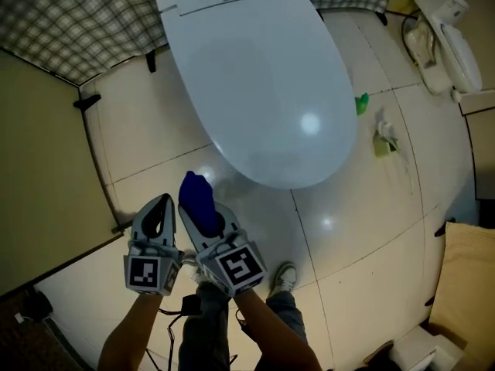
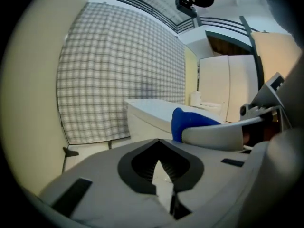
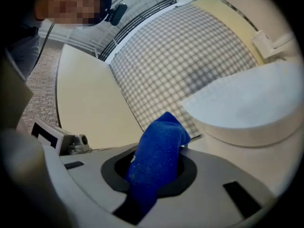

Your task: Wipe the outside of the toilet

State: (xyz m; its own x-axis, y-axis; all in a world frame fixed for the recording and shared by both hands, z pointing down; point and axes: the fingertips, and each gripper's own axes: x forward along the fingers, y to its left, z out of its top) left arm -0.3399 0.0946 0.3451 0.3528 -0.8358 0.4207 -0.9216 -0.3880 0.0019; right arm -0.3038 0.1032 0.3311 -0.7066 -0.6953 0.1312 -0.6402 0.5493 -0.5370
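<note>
Since the blue cloth (image 1: 196,195) is pinched only by a bunched fold, with a rounded end poking past the jaw tips of the right tool (image 1: 207,216), the likeliest trouble is that dragging it over the toilet (image 1: 263,91) would pull it loose or roll it back. The hard grey tips would then rub the porcelain instead of the fabric. The toilet stands just ahead with its lid down. Its front edge overhangs the bowl, so the outer wall to be wiped is hidden from above. Reaching it would mean going low and under that lip, where a misjudged angle could knock the tool against the rim. The left tool (image 1: 164,207) has its jaws brought together on nothing, and it sits right beside the right one, their marker cubes nearly touching. A sideways sweep could bump the two together. The glossy floor (image 1: 363,230) reflects light and may be slick under the person's shoe (image 1: 285,277) if they lean in. Both forearms come up from the bottom of the head view and hold the tools low in front of the legs. The jaws point forward toward the toilet's front and the cubes face upward, with the right tool angled slightly leftward. No wiping contact has been made yet.
</note>
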